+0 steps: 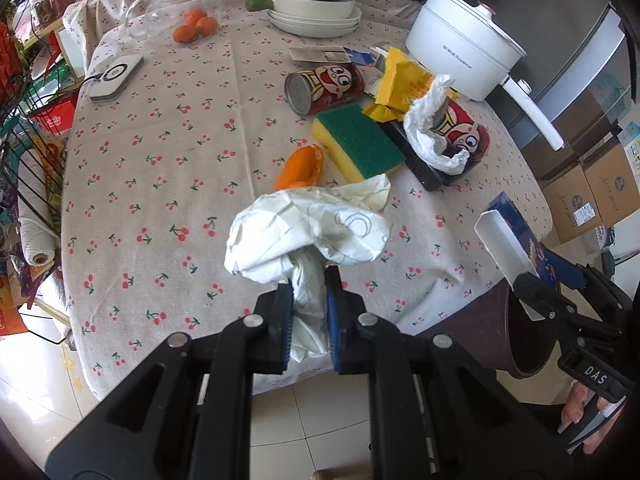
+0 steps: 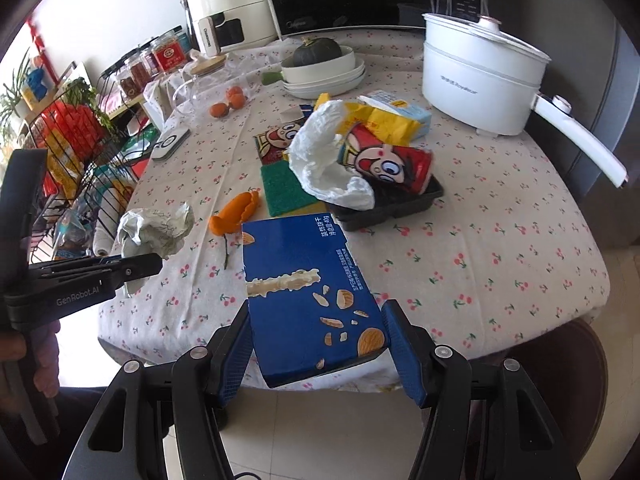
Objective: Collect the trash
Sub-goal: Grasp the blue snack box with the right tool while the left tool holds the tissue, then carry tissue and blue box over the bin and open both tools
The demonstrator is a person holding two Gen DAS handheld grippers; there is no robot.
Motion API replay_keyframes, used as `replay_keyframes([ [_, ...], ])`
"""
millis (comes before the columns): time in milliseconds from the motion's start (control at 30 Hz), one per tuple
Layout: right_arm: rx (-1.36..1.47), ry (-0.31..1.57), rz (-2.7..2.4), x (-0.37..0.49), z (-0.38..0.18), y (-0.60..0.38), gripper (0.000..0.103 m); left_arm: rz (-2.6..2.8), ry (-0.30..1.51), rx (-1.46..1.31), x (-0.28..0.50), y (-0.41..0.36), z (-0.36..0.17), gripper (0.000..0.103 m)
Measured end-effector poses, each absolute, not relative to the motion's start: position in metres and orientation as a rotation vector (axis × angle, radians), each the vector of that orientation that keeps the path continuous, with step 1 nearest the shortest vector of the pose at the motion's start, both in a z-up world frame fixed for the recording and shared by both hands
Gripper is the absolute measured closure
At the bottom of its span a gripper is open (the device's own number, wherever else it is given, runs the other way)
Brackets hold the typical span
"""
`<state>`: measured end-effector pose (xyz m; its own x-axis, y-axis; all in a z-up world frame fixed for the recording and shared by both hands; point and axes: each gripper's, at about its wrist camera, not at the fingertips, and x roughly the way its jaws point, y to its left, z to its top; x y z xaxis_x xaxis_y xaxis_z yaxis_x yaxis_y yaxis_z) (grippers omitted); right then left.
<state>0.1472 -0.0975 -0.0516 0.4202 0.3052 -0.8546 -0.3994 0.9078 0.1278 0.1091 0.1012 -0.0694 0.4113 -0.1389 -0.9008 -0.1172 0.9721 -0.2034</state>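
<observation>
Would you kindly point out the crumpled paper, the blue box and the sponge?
crumpled paper [image 1: 308, 232], left wrist view, its bulging top.
blue box [image 2: 304, 292], right wrist view, printed face.
sponge [image 1: 358, 138], left wrist view, green side.

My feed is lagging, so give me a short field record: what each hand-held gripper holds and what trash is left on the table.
left hand-held gripper: shut on crumpled paper
right hand-held gripper: shut on blue box
trash on table: orange peel, lying can, yellow wrapper
black tray: holds second can and white tissue
other: sponge beside the tray
bin: brown container below table edge, likely the bin
</observation>
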Motion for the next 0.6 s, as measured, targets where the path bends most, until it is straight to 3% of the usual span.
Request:
replay_keyframes([
  [600,0.105,1.047,0.093,0.103,-0.049,-0.322,0.039,-0.429,1.214,-0.097,0.129,-0.111,-0.081,0.087],
])
